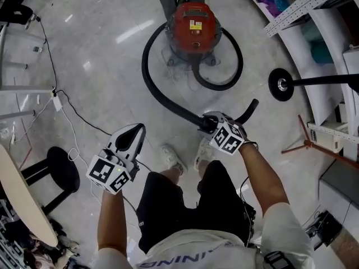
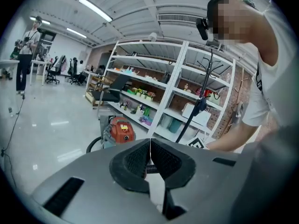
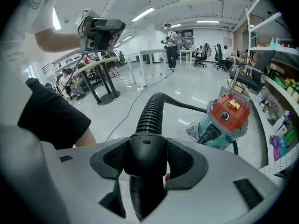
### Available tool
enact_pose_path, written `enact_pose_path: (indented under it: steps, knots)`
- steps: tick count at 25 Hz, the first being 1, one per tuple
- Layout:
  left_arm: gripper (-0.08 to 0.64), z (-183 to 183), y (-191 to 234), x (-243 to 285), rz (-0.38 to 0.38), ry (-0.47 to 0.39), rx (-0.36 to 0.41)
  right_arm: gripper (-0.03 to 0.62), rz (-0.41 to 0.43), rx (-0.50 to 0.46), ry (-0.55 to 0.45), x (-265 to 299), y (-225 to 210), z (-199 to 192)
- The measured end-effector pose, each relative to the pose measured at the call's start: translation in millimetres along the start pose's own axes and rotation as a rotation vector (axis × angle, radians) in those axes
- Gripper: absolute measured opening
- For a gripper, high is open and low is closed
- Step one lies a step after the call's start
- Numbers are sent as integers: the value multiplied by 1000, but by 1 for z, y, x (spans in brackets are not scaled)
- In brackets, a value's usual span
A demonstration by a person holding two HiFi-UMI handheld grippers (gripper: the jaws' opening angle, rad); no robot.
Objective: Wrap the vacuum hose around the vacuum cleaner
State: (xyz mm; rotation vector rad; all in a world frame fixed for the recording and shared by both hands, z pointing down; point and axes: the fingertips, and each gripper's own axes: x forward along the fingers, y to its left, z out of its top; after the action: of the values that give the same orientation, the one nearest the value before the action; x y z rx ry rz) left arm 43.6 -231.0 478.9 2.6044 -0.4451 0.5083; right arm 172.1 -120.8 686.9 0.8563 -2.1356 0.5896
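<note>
The red-topped vacuum cleaner (image 1: 193,29) stands on the floor ahead of me. Its black ribbed hose (image 1: 154,88) leaves the body, loops round the left side and runs back to my right gripper (image 1: 210,122). That gripper is shut on the hose's smooth black end cuff (image 3: 147,148), and the ribbed hose (image 3: 152,111) rises beyond the jaws toward the vacuum cleaner (image 3: 229,113). A short black tip sticks out past the gripper to the right. My left gripper (image 1: 132,136) hangs to the left of my legs, shut, with nothing between its pads (image 2: 150,155). The vacuum cleaner (image 2: 120,130) shows far off beyond it.
A black stool (image 1: 61,170) and a light tabletop edge (image 1: 19,200) stand at the left, with thin cables (image 1: 67,116) across the floor. White shelving (image 1: 314,4) lines the right side. A black round base with a pole (image 1: 280,84) lies near it. My shoes (image 1: 174,158) are just below the hose.
</note>
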Motion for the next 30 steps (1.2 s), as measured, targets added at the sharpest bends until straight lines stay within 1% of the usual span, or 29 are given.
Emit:
enact_pose_path:
  steps: [4, 7, 10, 12, 15, 19, 22, 24, 27, 30]
  knots:
    - [20, -69, 31, 55, -8, 1, 12, 245, -7, -35, 20, 53, -21, -63]
    - [20, -114, 52, 98, -22, -10, 41, 245, -23, -82, 29, 100, -37, -110]
    - [20, -156, 70, 132, -41, -17, 67, 245, -20, -132, 42, 144, -46, -154]
    - [20, -184, 88, 151, -44, -9, 85, 245, -9, -151, 40, 172, -54, -176]
    - [20, -225, 120, 181, -57, 17, 119, 245, 9, -165, 32, 208, -72, -210]
    - [20, -272, 159, 212, -77, 45, 142, 245, 0, -140, 14, 249, -96, -255]
    - [20, -302, 180, 238, -87, 61, 184, 247, 0, -149, 20, 275, -106, -285]
    - [20, -321, 189, 255, -94, 60, 196, 245, 7, -161, 30, 291, -113, -300]
    - [20, -345, 198, 272, -108, 52, 184, 247, 26, -150, 23, 316, -119, -312]
    - [20, -358, 205, 279, -116, 46, 160, 247, 55, -124, 15, 339, -126, -314]
